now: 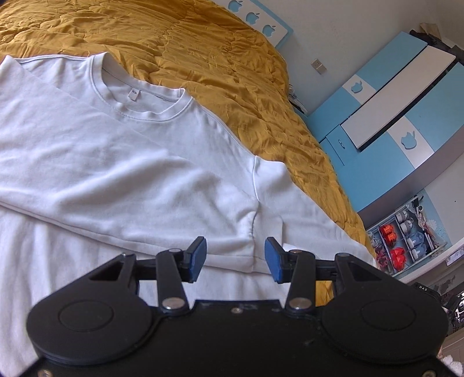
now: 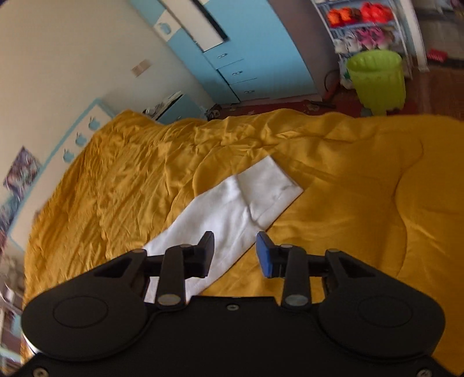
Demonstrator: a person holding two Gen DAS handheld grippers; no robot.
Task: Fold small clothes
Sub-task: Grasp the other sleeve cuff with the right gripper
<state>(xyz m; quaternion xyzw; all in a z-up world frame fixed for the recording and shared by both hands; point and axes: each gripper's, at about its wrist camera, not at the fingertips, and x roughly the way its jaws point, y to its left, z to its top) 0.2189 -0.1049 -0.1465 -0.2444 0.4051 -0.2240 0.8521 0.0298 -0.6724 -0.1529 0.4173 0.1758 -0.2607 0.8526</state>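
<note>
While the white sweatshirt (image 1: 95, 162) lies spread flat on the yellow bedspread (image 1: 203, 49), the left gripper (image 1: 235, 258) hangs just above it, near the armpit seam. Its jaws stand apart, and nothing is between the blue pads (image 1: 198, 258). The collar (image 1: 139, 101) with a small label points toward the far side of the bed. One sleeve is folded across the chest and makes a long diagonal band over the body of the garment.

From the right wrist view, the right gripper (image 2: 235, 252) is over the other sleeve (image 2: 232, 214), which stretches out alone on the bedspread (image 2: 348, 188) with its cuff at the far end. The jaws are apart here too, and the sleeve lies under them, not pinched; the pads do not press on the cloth. This picture is a little blurred at the edges.

Beyond the bed, a blue wardrobe (image 1: 406, 101) with white apple shapes stands against the wall. A green bin (image 2: 377, 78) sits on the floor near a shelf (image 2: 362, 26) with red and orange things. A blue headboard (image 2: 87, 130) with apple cut-outs is at the left side of the right view.
</note>
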